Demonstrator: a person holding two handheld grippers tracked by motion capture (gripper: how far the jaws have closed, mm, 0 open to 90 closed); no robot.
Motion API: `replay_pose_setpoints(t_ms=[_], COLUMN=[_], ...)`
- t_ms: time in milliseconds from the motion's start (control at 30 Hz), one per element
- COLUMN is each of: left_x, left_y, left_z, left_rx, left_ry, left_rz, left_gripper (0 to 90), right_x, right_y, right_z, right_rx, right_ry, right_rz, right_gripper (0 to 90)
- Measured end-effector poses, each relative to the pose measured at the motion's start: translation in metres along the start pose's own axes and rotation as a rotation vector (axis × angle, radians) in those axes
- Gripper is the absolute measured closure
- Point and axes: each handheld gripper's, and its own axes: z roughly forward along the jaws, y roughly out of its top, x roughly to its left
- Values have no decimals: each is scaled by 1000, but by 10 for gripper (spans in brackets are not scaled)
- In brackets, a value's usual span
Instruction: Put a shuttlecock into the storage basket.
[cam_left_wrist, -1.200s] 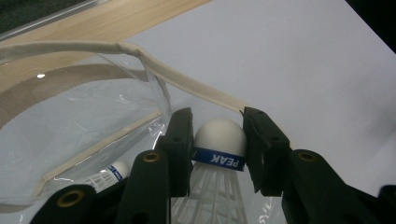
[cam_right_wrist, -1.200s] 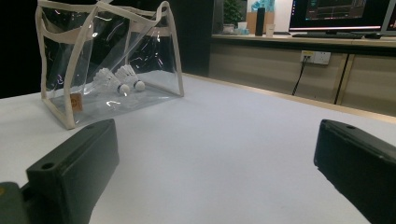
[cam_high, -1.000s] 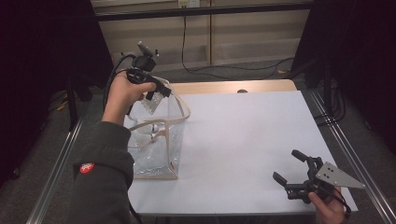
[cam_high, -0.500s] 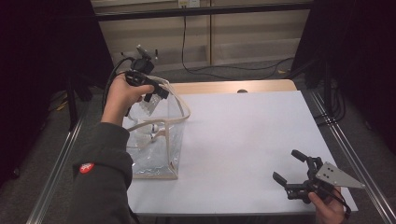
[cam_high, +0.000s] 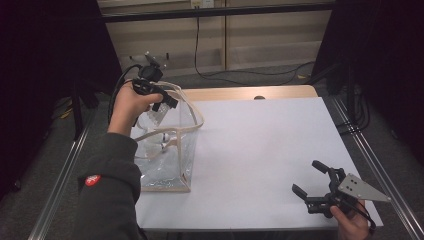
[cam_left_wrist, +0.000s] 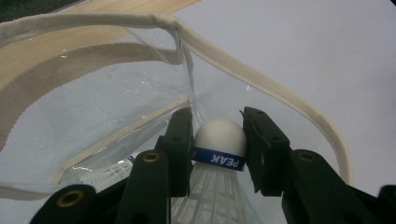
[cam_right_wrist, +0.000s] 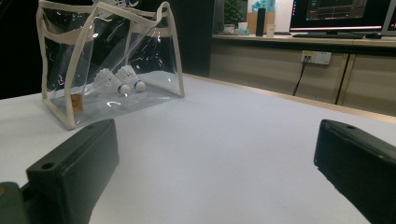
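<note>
While left gripper (cam_left_wrist: 217, 140) clamps shuttlecock (cam_left_wrist: 219, 154) banded "PEAK", over clear bag (cam_high: 165, 150), right gripper (cam_high: 312, 180) wide.

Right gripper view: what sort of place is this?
Likely an office or lab recording bay: lit computer monitors on a wooden counter behind, a white wall socket with a plugged cable, and dark curtains around the white-covered table.

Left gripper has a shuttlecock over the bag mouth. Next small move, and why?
Probably lower the left gripper a little further into the clear bag, then open the jaws. The shuttlecock is clamped at its cork between the jaws, just above the bag's open rim, and two shuttlecocks already lie on the bag's floor. The right gripper rests open, far from the bag.
</note>
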Motion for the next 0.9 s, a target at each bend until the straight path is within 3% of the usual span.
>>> replay_pose_setpoints(t_ms=[900], left_x=[5], left_y=[-17], left_z=[11], left_rx=[33], left_ry=[-10], left_rz=[-24], left_gripper=[640], right_x=[-1], right_y=[0], right_z=[-1], right_rx=[-3], right_ry=[2], right_rz=[-5], right_gripper=[0])
